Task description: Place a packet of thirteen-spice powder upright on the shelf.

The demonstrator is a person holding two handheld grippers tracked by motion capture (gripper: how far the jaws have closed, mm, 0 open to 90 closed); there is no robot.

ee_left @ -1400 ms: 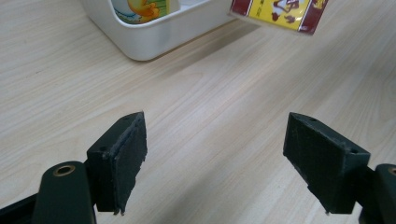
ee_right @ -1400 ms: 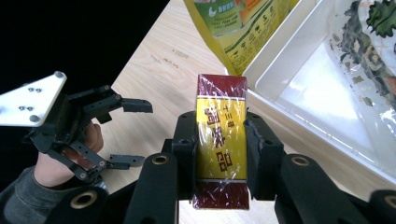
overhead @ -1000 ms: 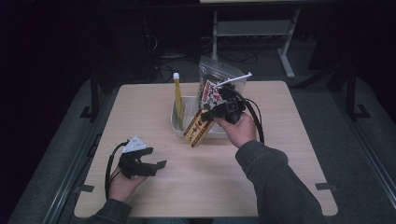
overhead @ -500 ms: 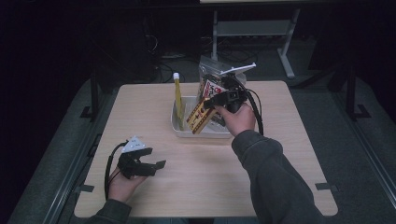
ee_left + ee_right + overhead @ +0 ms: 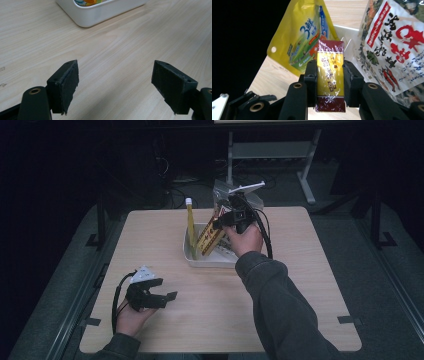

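My right gripper [image 5: 329, 67] is shut on a long yellow and maroon wrapped packet [image 5: 330, 75]. In the high view that packet [image 5: 210, 237] slants down from my right gripper [image 5: 226, 220] into a white bin [image 5: 210, 261] at the table's middle. A yellow pouch [image 5: 190, 222] stands upright at the bin's left end, close behind the packet in the right gripper view [image 5: 304, 40]. A clear bag with red print [image 5: 397, 42] leans at the bin's far side. My left gripper [image 5: 159, 296] rests open near the table's front left, nothing between its jaws [image 5: 115, 75].
The left gripper view has a corner of the white bin [image 5: 100, 15] ahead across bare wood. A cable [image 5: 265, 237] trails from the right gripper over the sleeve. Dark floor and a metal stand [image 5: 270, 150] lie beyond the table's far edge.
My right gripper has carried the packet away from the person and over the bin, tipping it steeper. The left gripper has stayed put.
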